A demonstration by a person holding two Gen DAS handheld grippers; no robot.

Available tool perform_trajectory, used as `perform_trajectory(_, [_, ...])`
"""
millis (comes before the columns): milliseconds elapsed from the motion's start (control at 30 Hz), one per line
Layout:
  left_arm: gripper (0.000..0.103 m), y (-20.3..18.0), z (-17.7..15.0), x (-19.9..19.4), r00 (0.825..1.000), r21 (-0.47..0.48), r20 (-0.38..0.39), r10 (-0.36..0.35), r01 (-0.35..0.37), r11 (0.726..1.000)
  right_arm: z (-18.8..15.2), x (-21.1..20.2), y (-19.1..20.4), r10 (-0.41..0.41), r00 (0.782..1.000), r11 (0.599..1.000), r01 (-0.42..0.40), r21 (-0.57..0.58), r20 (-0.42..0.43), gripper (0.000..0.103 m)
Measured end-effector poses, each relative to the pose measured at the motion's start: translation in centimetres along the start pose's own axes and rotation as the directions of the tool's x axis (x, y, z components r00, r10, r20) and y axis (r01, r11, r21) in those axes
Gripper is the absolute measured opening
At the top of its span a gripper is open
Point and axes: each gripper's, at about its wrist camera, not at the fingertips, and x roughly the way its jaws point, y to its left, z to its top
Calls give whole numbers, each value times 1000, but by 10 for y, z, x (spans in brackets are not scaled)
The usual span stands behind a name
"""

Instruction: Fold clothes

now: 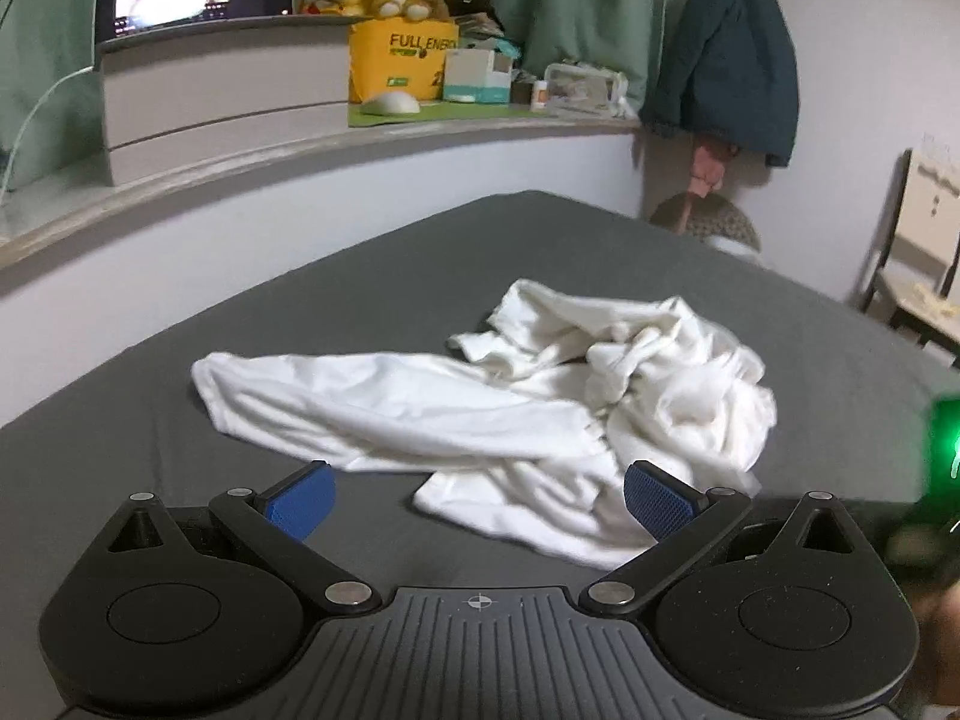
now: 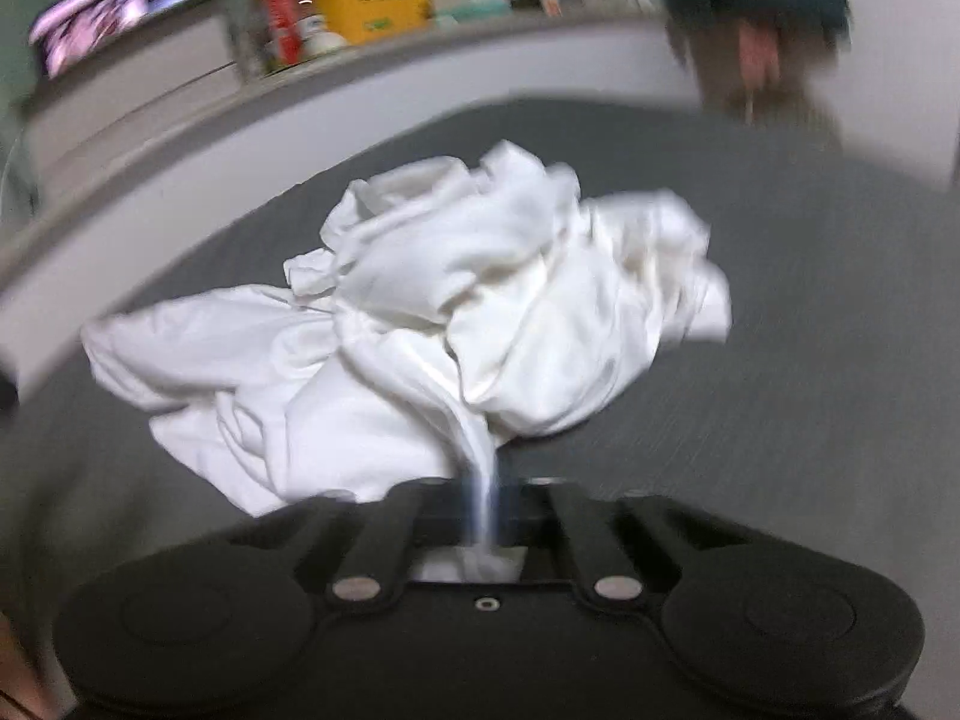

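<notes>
— From the left wrist, what do we see?
— Our left gripper (image 1: 479,501) spread wide, holding nothing, above the white garment (image 1: 498,408) crumpled on the grey bed (image 1: 360,276).
— And the right wrist?
— Our right gripper (image 2: 480,516) pinched on a strand of it.

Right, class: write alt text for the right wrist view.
The right tongs are shut on a pinched strand of a crumpled white garment, heaped on a grey bed. The picture is motion-blurred, with a cluttered shelf behind.
</notes>
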Motion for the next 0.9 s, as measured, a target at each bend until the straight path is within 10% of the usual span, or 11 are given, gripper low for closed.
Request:
perform_trajectory(167, [103,2,-1,-8,1000,-27,-12,-9,9,1000,-7,-98,-34,169,942,962,-222,160,289,3])
perform_trajectory(400, [103,-29,0,-47,983,153,77,-167,154,976,-43,-255,-69,134,822,930,-298,217,553,3])
perform_trajectory(600, [103,-45,-7,-53,973,266,20,-231,218,939,-108,-273,-108,-171,956,942,87,324,238,5])
perform_trajectory(733, [103,-45,-16,-45,969,310,-41,-245,245,918,-129,-263,-112,-281,956,937,254,239,86,39])
perform_trajectory(767, [103,-46,-15,-45,968,316,-41,-247,247,916,-125,-262,-106,-288,948,944,259,202,132,55])
perform_trajectory(900, [103,-42,-13,-39,961,291,-39,-273,272,917,-87,-229,-70,-218,935,971,237,-38,280,65])
